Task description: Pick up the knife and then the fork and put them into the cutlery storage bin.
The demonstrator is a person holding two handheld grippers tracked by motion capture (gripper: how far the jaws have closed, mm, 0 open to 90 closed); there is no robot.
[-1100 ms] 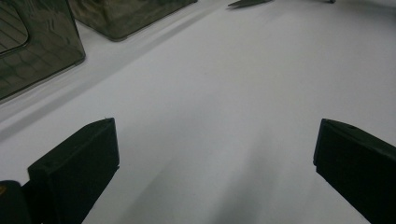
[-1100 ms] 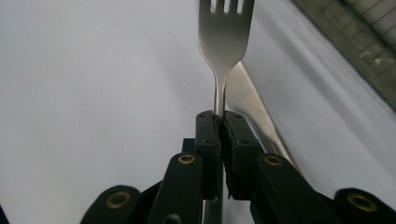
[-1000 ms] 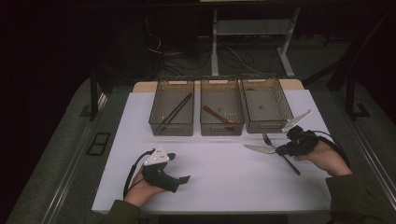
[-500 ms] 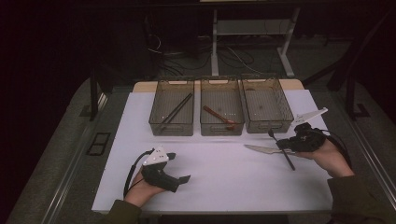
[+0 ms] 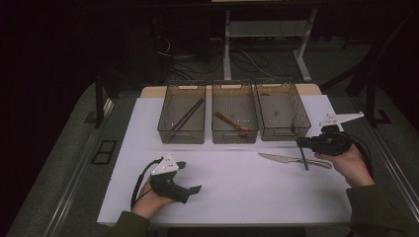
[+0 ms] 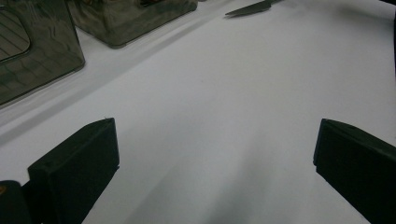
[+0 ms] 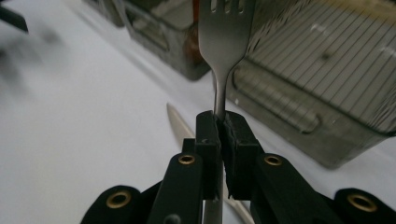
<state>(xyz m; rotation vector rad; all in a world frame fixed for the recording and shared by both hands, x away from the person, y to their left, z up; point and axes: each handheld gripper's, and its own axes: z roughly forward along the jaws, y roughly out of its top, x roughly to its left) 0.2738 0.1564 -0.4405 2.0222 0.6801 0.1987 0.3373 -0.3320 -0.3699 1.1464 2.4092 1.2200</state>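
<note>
On the near left of the white bench, the left tool rests low in the person's left hand, its 2 black jaws spread wide with bare bench surface between them in the left gripper view. Its grey three-cornered plate faces up and its cable loops round beside the wrist.

Farther back, 3 dark see-through bins stand in a row, touching or nearly touching side by side. The left bin holds dark chopsticks lying slantwise. The middle bin holds a reddish-brown spoon, also slantwise. The right bin shows its ribbed floor and 1 small dark mark that is too small to make out.

In front of the right bin, a knife lies flat on the bench, its tip pointing left and its handle end near the right hand.

At the right, the right tool is lifted off the bench and its jaws are pressed together on the neck of a fork. In the right gripper view the fork stands straight up out of the pinch, tines toward the bins, with the handle running down between the jaws. In the high view the fork hangs as a dark bar above the knife's handle end, just beside the right bin's near corner.
</note>
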